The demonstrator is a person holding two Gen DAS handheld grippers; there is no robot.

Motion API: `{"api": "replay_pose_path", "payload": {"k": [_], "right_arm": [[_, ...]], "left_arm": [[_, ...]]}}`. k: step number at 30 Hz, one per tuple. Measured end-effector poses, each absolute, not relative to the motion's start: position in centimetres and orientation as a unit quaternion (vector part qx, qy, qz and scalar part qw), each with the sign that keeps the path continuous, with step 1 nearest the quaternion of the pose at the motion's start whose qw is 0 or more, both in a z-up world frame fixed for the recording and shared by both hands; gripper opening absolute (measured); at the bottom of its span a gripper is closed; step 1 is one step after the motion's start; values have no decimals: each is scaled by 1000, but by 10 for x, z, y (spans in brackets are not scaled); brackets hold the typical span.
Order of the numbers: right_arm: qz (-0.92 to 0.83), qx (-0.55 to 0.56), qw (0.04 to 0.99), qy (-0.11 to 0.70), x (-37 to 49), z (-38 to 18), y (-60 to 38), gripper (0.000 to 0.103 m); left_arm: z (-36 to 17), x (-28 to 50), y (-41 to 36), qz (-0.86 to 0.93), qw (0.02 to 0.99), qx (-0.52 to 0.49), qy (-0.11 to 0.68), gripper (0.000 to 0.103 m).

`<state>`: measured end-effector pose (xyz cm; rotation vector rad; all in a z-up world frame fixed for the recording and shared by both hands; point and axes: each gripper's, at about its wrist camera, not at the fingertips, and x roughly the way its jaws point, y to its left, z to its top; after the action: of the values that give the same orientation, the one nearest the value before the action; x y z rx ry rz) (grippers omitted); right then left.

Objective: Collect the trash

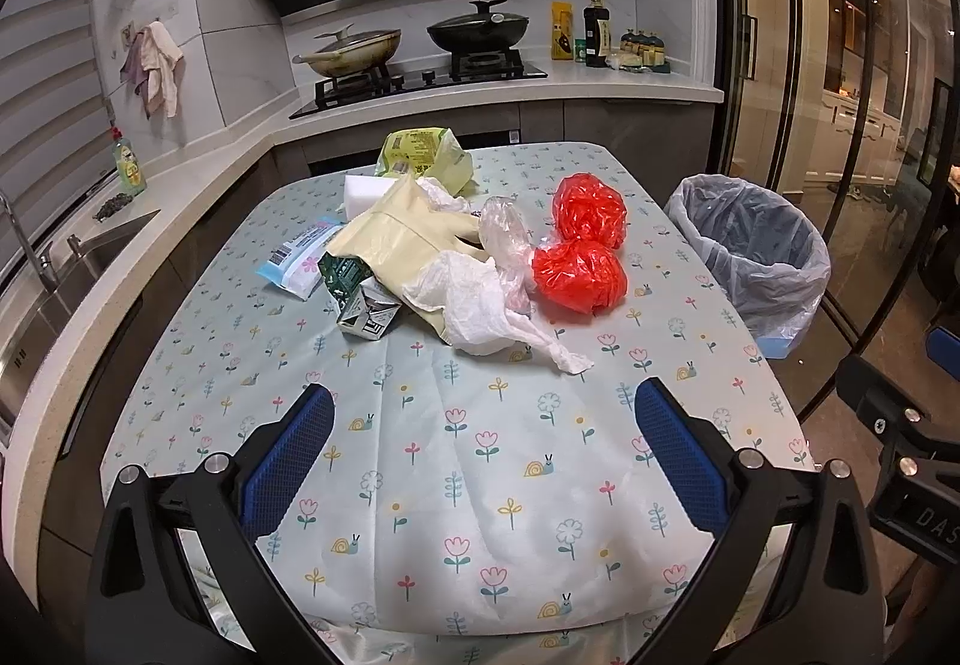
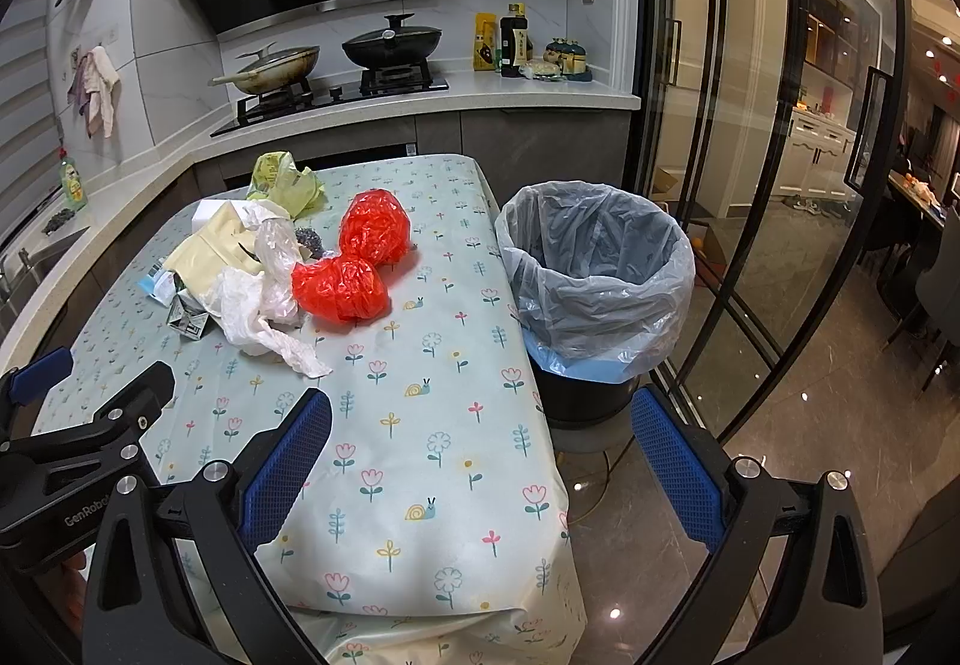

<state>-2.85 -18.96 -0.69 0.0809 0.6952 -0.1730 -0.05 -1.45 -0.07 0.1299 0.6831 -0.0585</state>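
Observation:
A pile of trash lies mid-table: two crumpled red plastic bags, a clear plastic bag, white crumpled paper, a cream glove or bag, a squashed green carton, a blue-white wipes pack, a white sponge block and a yellow-green packet. A bin with a clear liner stands by the table's right edge. My left gripper is open and empty over the near table. My right gripper is open and empty over the table's right front edge.
The table has a flowered cloth. A counter with a hob and two lidded pans runs behind, a sink on the left. Glass sliding doors stand right of the bin. The left gripper's body shows at left.

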Motion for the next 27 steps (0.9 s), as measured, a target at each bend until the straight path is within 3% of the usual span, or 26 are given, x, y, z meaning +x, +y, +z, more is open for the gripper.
{"api": "replay_pose_path", "payload": {"k": [27], "right_arm": [[-92,30,935,341,-26,-5,-187,96]], "left_arm": [[-4,11,-5,-38,934,51,353,96]]}}
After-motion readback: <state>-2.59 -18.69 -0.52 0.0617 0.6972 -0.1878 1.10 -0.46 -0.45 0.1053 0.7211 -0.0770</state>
